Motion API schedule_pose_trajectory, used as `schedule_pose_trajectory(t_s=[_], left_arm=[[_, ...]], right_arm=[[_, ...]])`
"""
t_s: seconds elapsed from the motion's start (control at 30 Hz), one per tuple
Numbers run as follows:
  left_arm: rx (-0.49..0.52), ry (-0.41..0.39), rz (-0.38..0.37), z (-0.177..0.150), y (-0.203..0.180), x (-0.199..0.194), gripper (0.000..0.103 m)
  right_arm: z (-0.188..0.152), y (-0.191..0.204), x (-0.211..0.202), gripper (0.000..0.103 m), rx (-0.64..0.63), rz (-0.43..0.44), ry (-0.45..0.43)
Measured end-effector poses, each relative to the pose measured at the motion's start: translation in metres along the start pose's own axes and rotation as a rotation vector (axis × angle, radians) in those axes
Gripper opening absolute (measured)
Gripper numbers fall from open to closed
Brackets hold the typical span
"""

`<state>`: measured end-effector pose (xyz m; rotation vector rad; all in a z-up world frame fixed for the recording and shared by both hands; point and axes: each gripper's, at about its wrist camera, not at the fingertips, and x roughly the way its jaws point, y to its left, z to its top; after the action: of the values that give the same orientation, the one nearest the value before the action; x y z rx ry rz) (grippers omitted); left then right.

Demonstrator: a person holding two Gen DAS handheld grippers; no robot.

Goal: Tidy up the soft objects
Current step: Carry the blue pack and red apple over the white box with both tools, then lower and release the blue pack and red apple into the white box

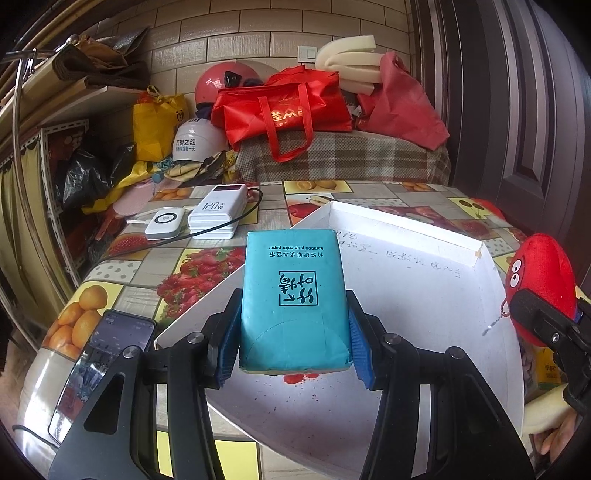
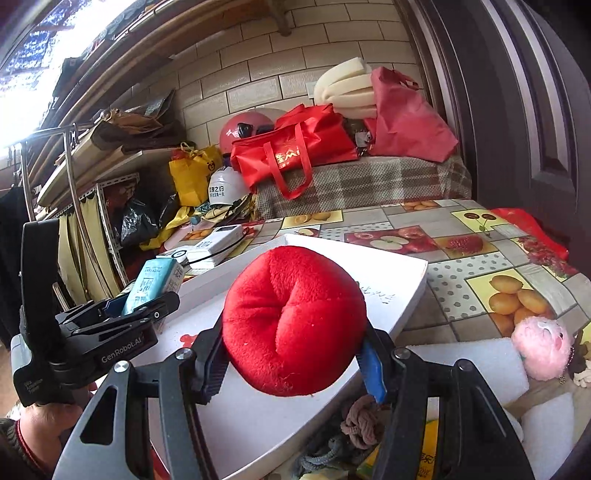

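Honestly, my left gripper (image 1: pixel 293 341) is clamped on only the near end of the teal tissue pack (image 1: pixel 293 295), which sticks out over the white box (image 1: pixel 424 280), so it could droop or slip. It's angled slightly down. My right gripper (image 2: pixel 295 354) squeezes the red plush toy (image 2: pixel 295 321) above the box; squashy fabric might pop free.

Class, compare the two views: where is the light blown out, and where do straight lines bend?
Right wrist view: the window at top left is washed out white. Left wrist view: even light, no glare. Both views: the wall tiles and door curve toward the edges.
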<state>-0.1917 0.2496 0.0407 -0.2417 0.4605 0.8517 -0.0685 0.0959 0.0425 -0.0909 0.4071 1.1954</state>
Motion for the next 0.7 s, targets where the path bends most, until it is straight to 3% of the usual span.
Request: schedule_pose_trajectory(t_s=[0.2, 0.7], left_arm=[[0.017, 0.055, -0.005, 0.002, -0.004, 0.012, 0.051], [0.078, 0.088, -0.019, 0.009, -0.026, 0.03, 0.051]], right_arm=[[0.003, 0.026, 0.009, 0.06, -0.081, 0.03, -0.004], [0.007, 0.012, 0.034, 0.061, 0.002, -0.029, 0.081]])
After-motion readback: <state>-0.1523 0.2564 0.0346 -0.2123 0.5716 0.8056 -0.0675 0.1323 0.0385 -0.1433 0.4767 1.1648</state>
